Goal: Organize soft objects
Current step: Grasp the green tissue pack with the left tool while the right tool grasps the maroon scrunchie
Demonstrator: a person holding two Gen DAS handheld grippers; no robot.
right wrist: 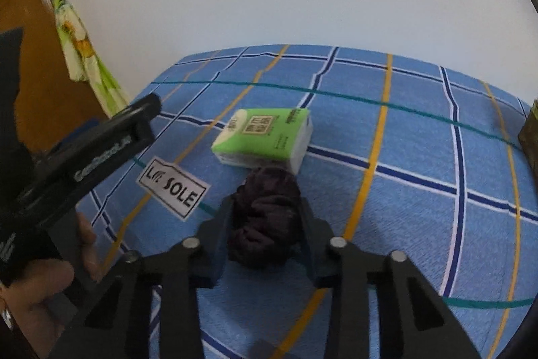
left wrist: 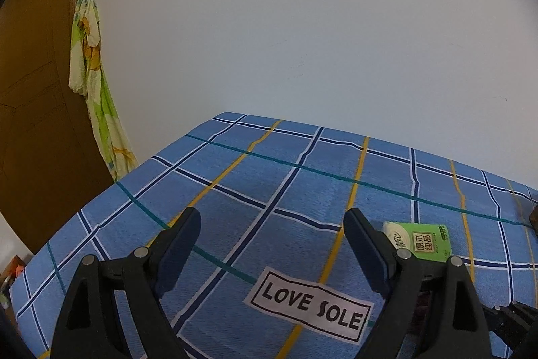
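A dark maroon bundle of soft cloth (right wrist: 265, 224) lies on the blue plaid bed sheet (right wrist: 420, 157), just in front of a green-and-white tissue pack (right wrist: 265, 137). My right gripper (right wrist: 265, 204) is shut on the bundle, one finger pressing each side. In the left wrist view my left gripper (left wrist: 272, 217) stands open over the sheet with nothing between its fingers. The tissue pack (left wrist: 423, 241) shows just right of its right finger. In the right wrist view one finger (right wrist: 134, 120) of the left gripper reaches in from the left, with a hand (right wrist: 43, 285) on its handle.
A white "LOVE SOLE" label (left wrist: 309, 305) is sewn on the sheet. The bed's far side meets a white wall (left wrist: 302, 22). Beyond its left end, a green floral cloth (left wrist: 90, 56) hangs beside a wooden door (left wrist: 33, 90). A brownish object (right wrist: 529, 137) sits at the right edge.
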